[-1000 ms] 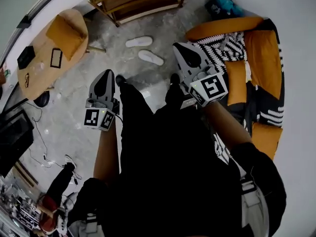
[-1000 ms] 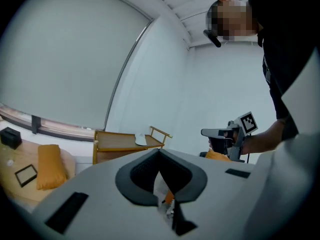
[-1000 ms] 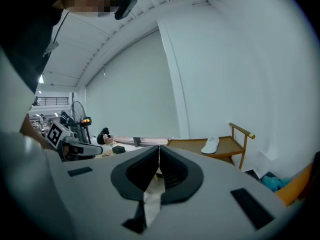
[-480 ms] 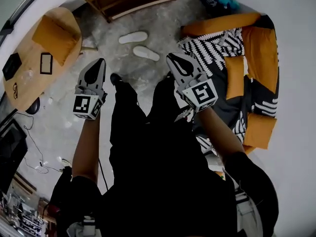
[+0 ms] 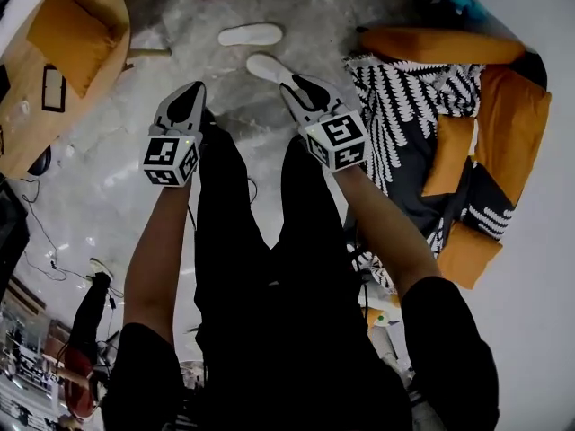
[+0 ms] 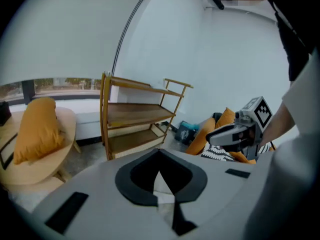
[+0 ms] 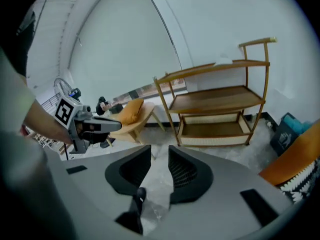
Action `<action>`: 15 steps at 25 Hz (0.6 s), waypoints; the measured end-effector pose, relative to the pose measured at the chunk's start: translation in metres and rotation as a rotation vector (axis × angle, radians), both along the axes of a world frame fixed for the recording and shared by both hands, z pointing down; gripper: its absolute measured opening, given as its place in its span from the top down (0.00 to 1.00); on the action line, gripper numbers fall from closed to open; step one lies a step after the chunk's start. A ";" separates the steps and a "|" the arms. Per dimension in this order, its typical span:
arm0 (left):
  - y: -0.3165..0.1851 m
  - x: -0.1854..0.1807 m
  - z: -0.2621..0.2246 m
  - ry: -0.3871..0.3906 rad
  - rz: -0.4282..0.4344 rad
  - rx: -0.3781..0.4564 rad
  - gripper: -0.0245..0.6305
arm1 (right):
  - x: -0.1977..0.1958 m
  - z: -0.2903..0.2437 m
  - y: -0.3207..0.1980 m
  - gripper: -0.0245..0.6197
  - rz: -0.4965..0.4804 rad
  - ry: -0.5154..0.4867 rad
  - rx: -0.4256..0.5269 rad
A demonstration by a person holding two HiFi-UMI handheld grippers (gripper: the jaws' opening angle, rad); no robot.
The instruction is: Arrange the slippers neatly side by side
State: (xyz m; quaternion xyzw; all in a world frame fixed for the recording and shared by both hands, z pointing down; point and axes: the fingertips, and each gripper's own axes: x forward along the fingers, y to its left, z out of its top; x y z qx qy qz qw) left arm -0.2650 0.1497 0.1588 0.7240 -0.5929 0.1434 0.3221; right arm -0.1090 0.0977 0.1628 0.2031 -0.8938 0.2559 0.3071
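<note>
a: your grippers?
b: my left gripper (image 5: 189, 92) is closed, empty. on the floor (image 5: 314, 12) ahead, the far slipper (image 5: 252, 34) and near slipper (image 5: 268, 65) lie apart, not parallel. my right gripper (image 5: 292, 86) has just been opening, nothing between.
a: danger?
b: i think its tip may push the near slipper askew.

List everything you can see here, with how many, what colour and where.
slippers: two, white, on the floor ahead of the grippers, apart and at an angle
shelf: one, wooden, by the wall beyond the slippers
table: one, light wood, far left
cushion: one, orange, on the table
sofa: one, orange with a black-and-white throw, right
bag: one, teal, between shelf and sofa
legs: two, in black, centre
left gripper: one, grey, above the floor, shut, empty
right gripper: one, grey, by the nearer slipper, jaws just opened, nothing between them
</note>
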 end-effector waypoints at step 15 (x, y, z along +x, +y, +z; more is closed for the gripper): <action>0.037 0.003 0.259 0.099 -0.067 -0.390 0.94 | 0.019 0.300 0.037 0.76 -0.152 0.347 -0.166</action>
